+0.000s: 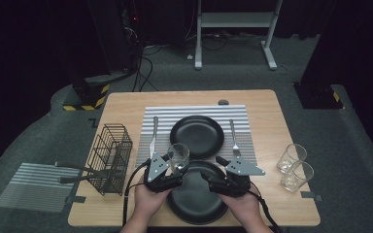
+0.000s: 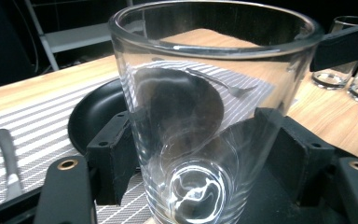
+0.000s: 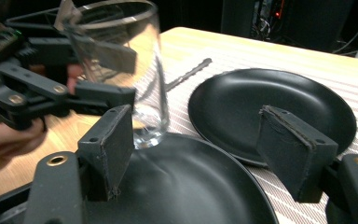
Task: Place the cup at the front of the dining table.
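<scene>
Left gripper (image 1: 175, 167): clenched on the glass (image 1: 178, 156) — seen in the left gripper view with a pad on each side of the glass wall (image 2: 200, 116), glass upright between the jaws.
Glass: clear, empty, held at the left rim of the near plate (image 1: 196, 204); in the right gripper view its base (image 3: 144, 130) is seen just over that plate's edge — touching or not cannot be told.
Right gripper (image 1: 212, 175): released, jaws wide apart, nothing gripped; in the right gripper view the near plate (image 3: 182, 186) and far plate (image 3: 270, 112) are seen between and beyond its pads.
Right gripper place: over the near plate, right of the glass, near the left gripper but apart from it.
Far plate (image 1: 196, 136): black, laid on the striped mat (image 1: 194, 110), just behind the near plate.
Knife (image 1: 153, 136): on the mat, left of the far plate.
Fork (image 1: 233, 138): on the mat, right of the far plate.
Spare glasses (image 1: 294, 167): two, side by side at the table's right edge, well apart from both grippers.
Rack (image 1: 110, 158): black wire basket at the table's left side.
Table (image 1: 272, 121): light wood.
Hands: both brought in from the bottom edge, one gripper held in each.
</scene>
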### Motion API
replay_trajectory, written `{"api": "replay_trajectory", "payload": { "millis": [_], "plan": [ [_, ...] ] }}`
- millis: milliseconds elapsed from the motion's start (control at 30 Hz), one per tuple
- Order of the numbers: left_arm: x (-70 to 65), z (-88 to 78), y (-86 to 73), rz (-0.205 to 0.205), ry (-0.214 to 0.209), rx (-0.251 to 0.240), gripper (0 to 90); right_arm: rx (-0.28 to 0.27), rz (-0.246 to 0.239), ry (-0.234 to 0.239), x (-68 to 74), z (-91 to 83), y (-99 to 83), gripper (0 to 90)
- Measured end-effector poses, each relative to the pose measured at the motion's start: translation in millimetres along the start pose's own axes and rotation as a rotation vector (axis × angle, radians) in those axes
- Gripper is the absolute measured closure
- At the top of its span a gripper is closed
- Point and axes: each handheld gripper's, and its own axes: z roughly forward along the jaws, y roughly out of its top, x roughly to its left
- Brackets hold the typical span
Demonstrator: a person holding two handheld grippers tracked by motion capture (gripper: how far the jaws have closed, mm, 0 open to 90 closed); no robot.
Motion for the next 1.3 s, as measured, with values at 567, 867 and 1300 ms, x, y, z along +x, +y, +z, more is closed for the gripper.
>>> {"api": "replay_trajectory", "payload": {
  "millis": [567, 867, 1300],
  "plan": [
    [10.4, -6.8, -6.0, -0.040, 0.052, -0.002, 30.6, 0.082, -0.013, -0.096, -38.4, -20.7, -32.2, 29.6],
    [24.2, -12.2, -8.5, -0.042, 0.081, 0.002, 30.6, 0.086, 0.005, -0.140, -49.1, -33.1, -44.0, 31.4],
    [34.5, -14.2, -15.1, -0.064, 0.125, 0.010, 30.6, 0.105, 0.010, -0.171, -55.3, -33.0, -59.1, 33.4]
  ]
}}
